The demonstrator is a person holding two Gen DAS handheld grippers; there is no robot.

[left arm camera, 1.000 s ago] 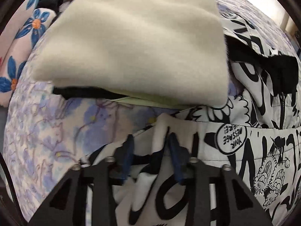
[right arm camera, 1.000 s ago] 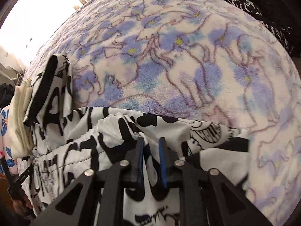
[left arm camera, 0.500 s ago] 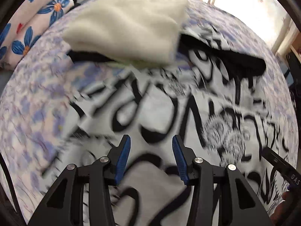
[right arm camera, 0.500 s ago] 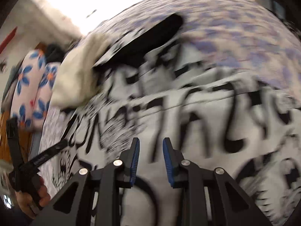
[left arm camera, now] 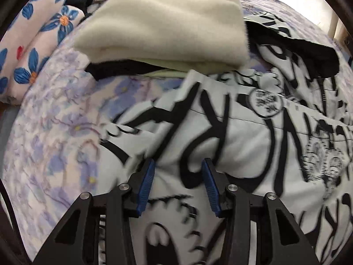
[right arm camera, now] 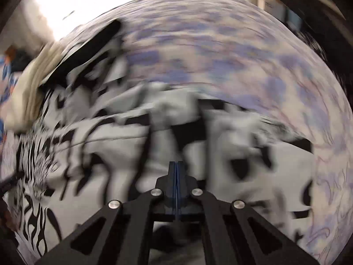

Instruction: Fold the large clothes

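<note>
A large white garment with black graffiti print point(left arm camera: 253, 137) lies spread on a bed; its black lining shows at the far end point(left arm camera: 308, 50). My left gripper point(left arm camera: 178, 176) is open, its blue pads on either side of a bulge of the garment, low over its near left part. In the right wrist view the same garment point(right arm camera: 123, 145) is blurred by motion. My right gripper point(right arm camera: 176, 170) has its jaws closed together, low over the cloth; I cannot tell whether any fabric is pinched between them.
The bed has a lilac floral cover point(left arm camera: 55, 132), also in the right wrist view point(right arm camera: 242, 55). A folded cream fleece pile point(left arm camera: 167, 24) with a dark layer under it lies at the far left. A pink pillow with blue flowers point(left arm camera: 28, 44) is beyond it.
Both grippers let go of the garment and lifted, then came back down over it. The left stays open around a bulge of cloth. The right has closed its jaws.
</note>
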